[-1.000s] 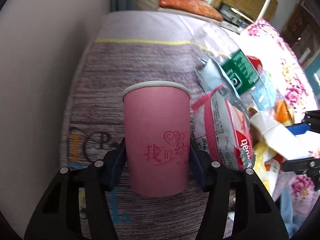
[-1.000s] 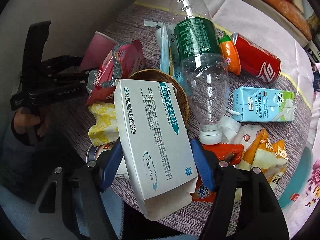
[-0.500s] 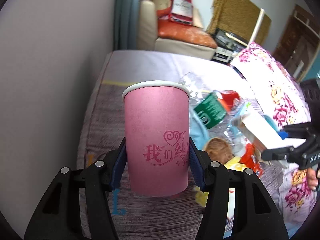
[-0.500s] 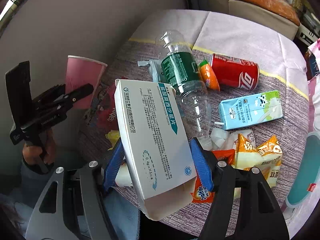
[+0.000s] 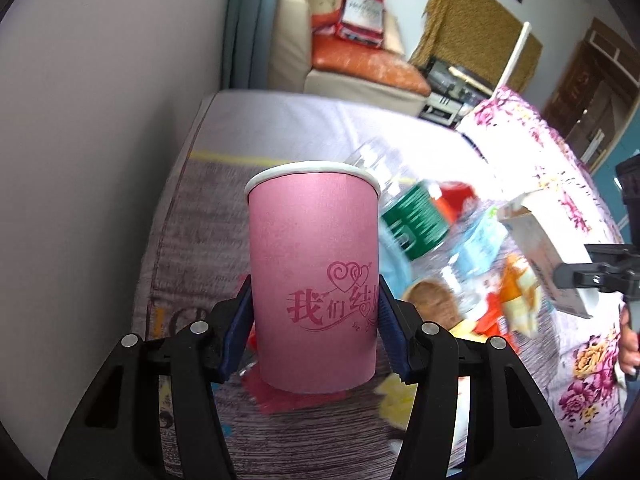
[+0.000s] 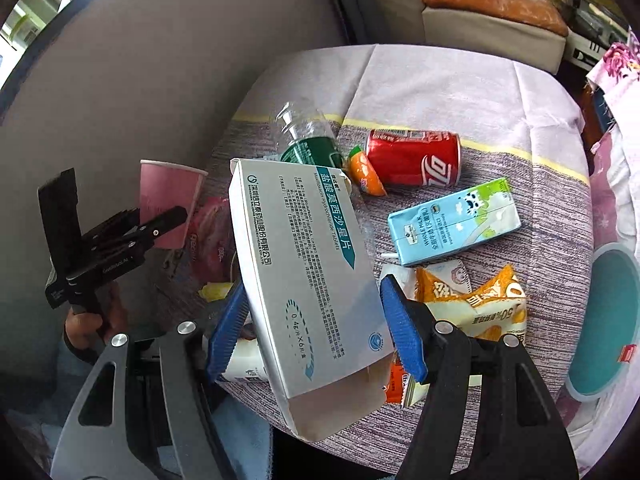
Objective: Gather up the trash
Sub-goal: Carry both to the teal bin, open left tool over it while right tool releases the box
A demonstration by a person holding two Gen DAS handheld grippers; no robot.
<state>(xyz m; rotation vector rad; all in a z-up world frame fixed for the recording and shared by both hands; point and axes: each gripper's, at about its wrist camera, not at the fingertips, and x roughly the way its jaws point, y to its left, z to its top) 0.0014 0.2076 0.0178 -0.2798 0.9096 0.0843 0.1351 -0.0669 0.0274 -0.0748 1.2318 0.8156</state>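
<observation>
My left gripper [image 5: 314,320] is shut on an upright pink paper cup [image 5: 312,276] with red lettering, lifted clear of the table. From the right wrist view the same pink paper cup [image 6: 170,200] shows at the left in that gripper. My right gripper [image 6: 314,330] is shut on a white medicine box [image 6: 304,276] with an open flap, held above the table. The medicine box [image 5: 548,260] appears at the right of the left wrist view. Trash lies on the table [image 6: 460,92]: a clear bottle with green label [image 6: 310,140], a red cola can [image 6: 414,158] and a blue milk carton [image 6: 454,222].
Orange snack packets [image 6: 472,300], a small orange pack [image 6: 364,170] and a pink wrapper [image 6: 210,236] lie among the trash. A grey wall [image 5: 100,120] borders the table on the left. A teal bin [image 6: 608,320] sits at the right. A sofa [image 5: 360,64] stands behind.
Both grippers have risen with their loads. The cup has left the table surface, and the medicine box has moved up and away from the pile, so more of the table shows.
</observation>
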